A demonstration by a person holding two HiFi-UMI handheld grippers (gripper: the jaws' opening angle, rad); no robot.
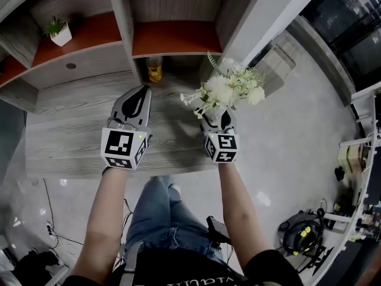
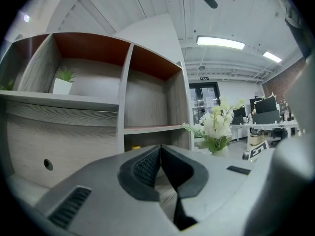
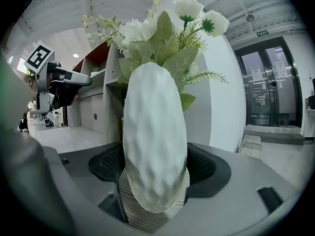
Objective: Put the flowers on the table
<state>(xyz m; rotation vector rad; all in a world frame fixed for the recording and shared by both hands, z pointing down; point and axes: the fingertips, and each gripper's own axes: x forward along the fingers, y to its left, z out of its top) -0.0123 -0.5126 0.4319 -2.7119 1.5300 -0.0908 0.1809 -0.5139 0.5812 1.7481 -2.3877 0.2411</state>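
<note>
The white dimpled vase of white flowers (image 3: 155, 146) is clamped by the right gripper (image 1: 216, 119) near the 3 o'clock edge of the grey wood-grain table (image 1: 71, 142). The left gripper (image 1: 141, 92) is held closed and empty.

Table (image 1: 71, 142) ran along the front of the shelf unit (image 1: 125, 22). Left gripper (image 1: 140, 94) sat over mid-table, the right gripper (image 1: 220, 119) beside it to the right, near the table's right end. Vase (image 3: 155, 141) stood upright between the right gripper's jaws, flowers (image 1: 229, 88) in it. Bottle (image 1: 155, 69) was in the cubby behind the left gripper. Potted plant (image 1: 58, 31) was on the shelf far left.
</note>
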